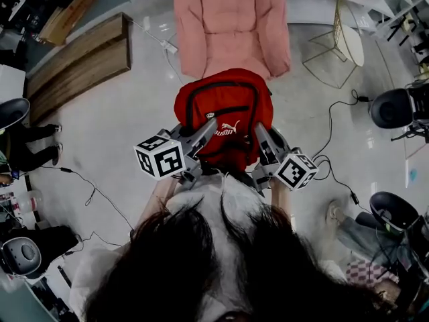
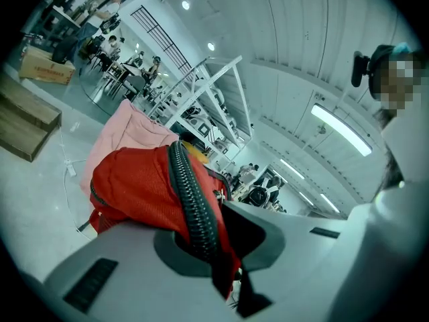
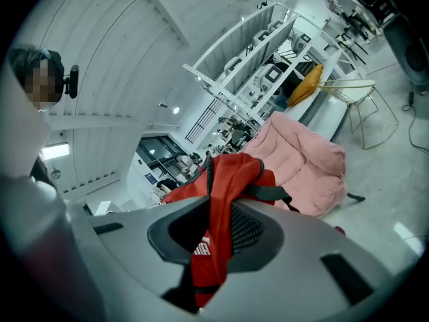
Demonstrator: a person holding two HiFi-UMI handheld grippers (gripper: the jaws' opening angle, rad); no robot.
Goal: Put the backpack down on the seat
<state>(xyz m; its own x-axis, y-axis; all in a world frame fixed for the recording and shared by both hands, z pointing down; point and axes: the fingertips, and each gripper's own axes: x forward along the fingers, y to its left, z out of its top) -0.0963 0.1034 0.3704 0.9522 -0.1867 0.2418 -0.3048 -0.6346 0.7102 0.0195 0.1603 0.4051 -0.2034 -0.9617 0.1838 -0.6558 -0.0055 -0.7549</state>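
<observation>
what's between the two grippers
The backpack, gripped at each side by the left gripper and right gripper; the head view shows it.

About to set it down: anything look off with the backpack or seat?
Nothing stands out. Both the left gripper and right gripper are shut on the red backpack, held in front of the pink seat.
</observation>
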